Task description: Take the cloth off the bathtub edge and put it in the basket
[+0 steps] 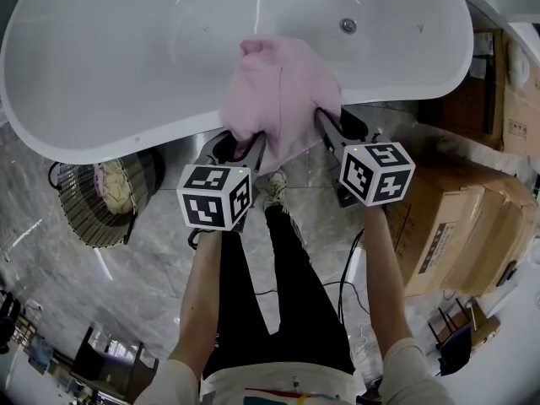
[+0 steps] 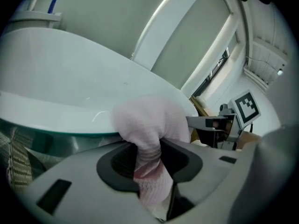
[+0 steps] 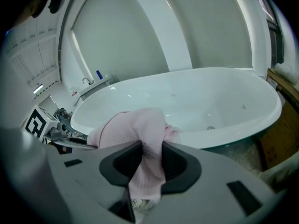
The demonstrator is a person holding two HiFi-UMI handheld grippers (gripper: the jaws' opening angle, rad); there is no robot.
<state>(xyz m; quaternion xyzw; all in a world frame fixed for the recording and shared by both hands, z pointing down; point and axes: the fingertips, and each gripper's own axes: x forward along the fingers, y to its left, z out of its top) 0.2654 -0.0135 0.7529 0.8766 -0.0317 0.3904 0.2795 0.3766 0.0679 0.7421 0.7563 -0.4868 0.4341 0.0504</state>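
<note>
A pink cloth (image 1: 278, 99) hangs over the near rim of the white bathtub (image 1: 126, 133). My left gripper (image 1: 245, 152) is shut on the cloth's lower left part; its pads pinch a bunched fold (image 2: 148, 155). On the cloth's lower right side my right gripper (image 1: 331, 133) is shut as well, the fabric (image 3: 148, 160) squeezed between its pads. The wire basket (image 1: 110, 199) stands on the floor to the left, below the tub's rim, with a pale bundle inside.
Cardboard boxes (image 1: 456, 226) sit on the floor to the right of the tub. A black cable (image 1: 350, 264) runs over the marble floor by my legs. The tub's drain (image 1: 348, 25) shows in the basin. The other gripper's marker cube (image 2: 246, 107) appears beside the cloth.
</note>
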